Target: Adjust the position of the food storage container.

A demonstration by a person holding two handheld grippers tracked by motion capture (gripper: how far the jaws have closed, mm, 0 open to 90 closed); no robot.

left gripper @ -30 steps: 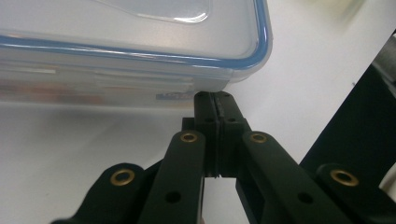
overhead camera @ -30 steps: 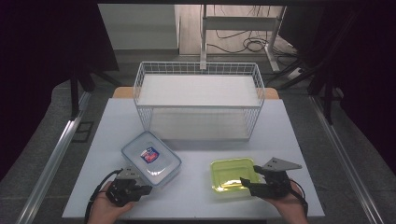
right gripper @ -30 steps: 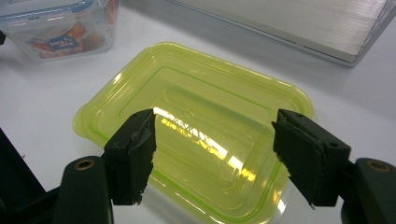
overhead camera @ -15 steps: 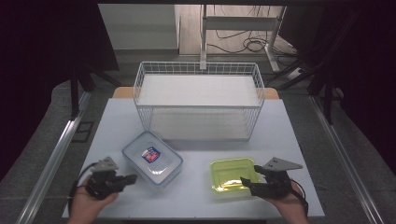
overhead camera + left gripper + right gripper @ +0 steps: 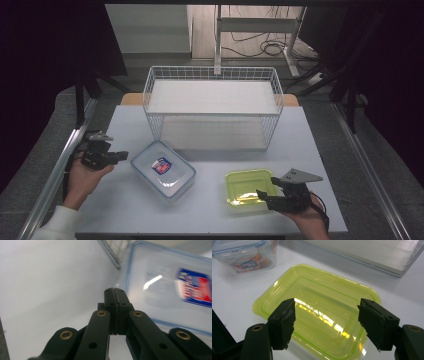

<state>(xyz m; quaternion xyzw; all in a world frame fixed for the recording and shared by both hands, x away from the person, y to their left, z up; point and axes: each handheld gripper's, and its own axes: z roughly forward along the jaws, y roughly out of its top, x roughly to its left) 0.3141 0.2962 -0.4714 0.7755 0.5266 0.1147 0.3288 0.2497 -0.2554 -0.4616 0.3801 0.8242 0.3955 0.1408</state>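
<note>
Trouble brews if your right gripper, jaws wide over the yellow-green lid on the surface, closes unevenly and skids it, while your left gripper, clamped shut and empty, sits beside the clear container.

Glossy plastic tub, white wire basket

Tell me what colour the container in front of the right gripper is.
Translucent yellow-green container, best seen in the right gripper view.
</note>
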